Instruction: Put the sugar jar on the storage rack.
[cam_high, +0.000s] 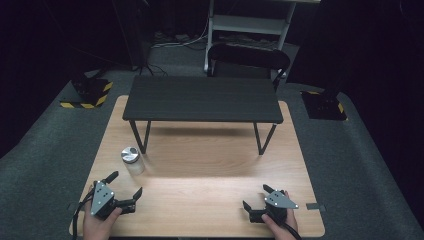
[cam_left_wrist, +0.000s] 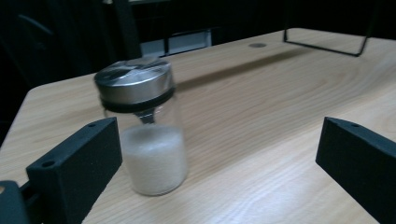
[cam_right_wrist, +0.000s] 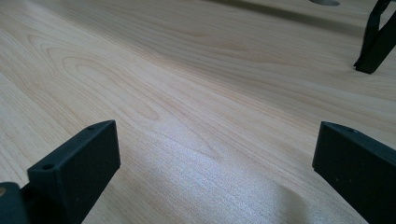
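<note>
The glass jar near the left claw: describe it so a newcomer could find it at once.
On the light wooden table, look in front of the small black bench, by its left leg. There stands the glass jar, just ahead of the open left claw. Its shiny metal lid and white grains filling its lower half set it apart.

Upright glass jar (cam_left_wrist: 147, 128), silver lid, half full of white grains, near the table's left edge

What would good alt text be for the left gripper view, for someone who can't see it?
A small glass jar with a metal lid, about half full of white grains, stands upright on a light wooden table. The left tool has its two black jaws spread wide, with the jar just beyond the left-hand jaw.
</note>
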